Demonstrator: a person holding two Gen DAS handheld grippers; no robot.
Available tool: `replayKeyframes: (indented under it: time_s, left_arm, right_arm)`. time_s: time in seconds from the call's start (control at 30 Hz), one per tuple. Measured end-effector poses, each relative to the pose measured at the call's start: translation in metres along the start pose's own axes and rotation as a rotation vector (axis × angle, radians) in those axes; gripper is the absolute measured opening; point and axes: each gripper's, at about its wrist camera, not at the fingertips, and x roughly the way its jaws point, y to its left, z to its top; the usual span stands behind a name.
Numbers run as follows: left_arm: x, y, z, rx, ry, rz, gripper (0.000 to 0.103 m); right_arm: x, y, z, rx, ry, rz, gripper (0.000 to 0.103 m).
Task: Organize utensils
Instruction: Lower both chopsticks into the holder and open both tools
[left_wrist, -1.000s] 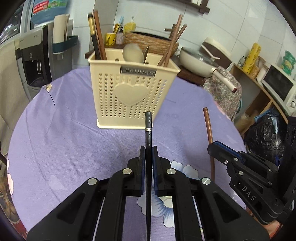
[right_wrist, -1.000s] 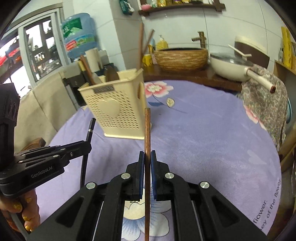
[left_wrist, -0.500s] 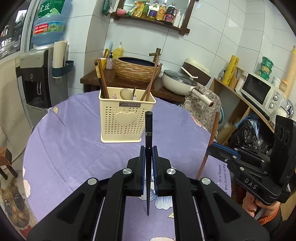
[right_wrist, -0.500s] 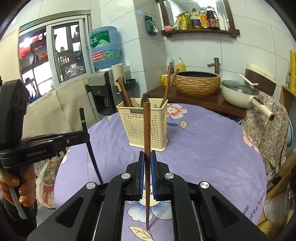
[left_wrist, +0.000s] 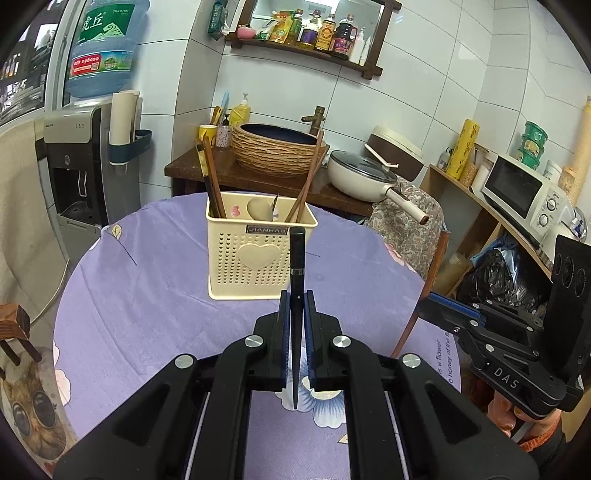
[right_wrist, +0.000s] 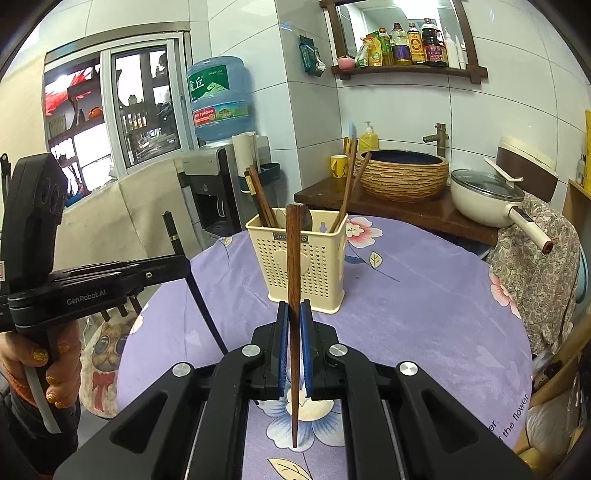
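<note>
A cream perforated utensil holder (left_wrist: 255, 254) (right_wrist: 306, 258) stands on the round purple table, with several chopsticks and a spoon in it. My left gripper (left_wrist: 296, 301) is shut on a black chopstick (left_wrist: 296, 266), held upright above the table, short of the holder. My right gripper (right_wrist: 294, 312) is shut on a brown wooden chopstick (right_wrist: 293, 258), also upright and off the cloth. Each gripper shows in the other's view: the right gripper (left_wrist: 436, 306) at right with its brown chopstick (left_wrist: 417, 314), the left gripper (right_wrist: 181, 264) at left with the black chopstick (right_wrist: 192, 280).
The purple flowered tablecloth (left_wrist: 147, 314) covers the round table. Behind it a dark counter holds a woven basin (left_wrist: 277, 147) and a white pan (left_wrist: 365, 173). A water dispenser (left_wrist: 74, 166) is at left, a microwave (left_wrist: 517, 192) at right. A hand (right_wrist: 33, 365) grips the left handle.
Both grippers have risen and pulled back from the holder, lifting their chopsticks off the table. The holder now looks smaller and farther away.
</note>
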Motion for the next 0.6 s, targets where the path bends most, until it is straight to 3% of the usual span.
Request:
replayKeyframes:
  time_s: [0.27,0.4,0.6]
  left_arm:
    - [-0.008,0.002,0.054,0.008,-0.047,0.002,0.007]
    - [-0.016,0.005,0.108,-0.017,-0.089,0.015,0.007]
    - [-0.020,0.006,0.184,-0.019,-0.158,0.113,0.007]
  right_arm:
    - [-0.008,0.004,0.056,-0.004,-0.094,0.015,0.007]
    - [-0.010,0.007,0.107,-0.021,-0.171,-0.012,0.007]
    - [0.001,0.003,0.177,0.007,-0.278,-0.079,0.007]
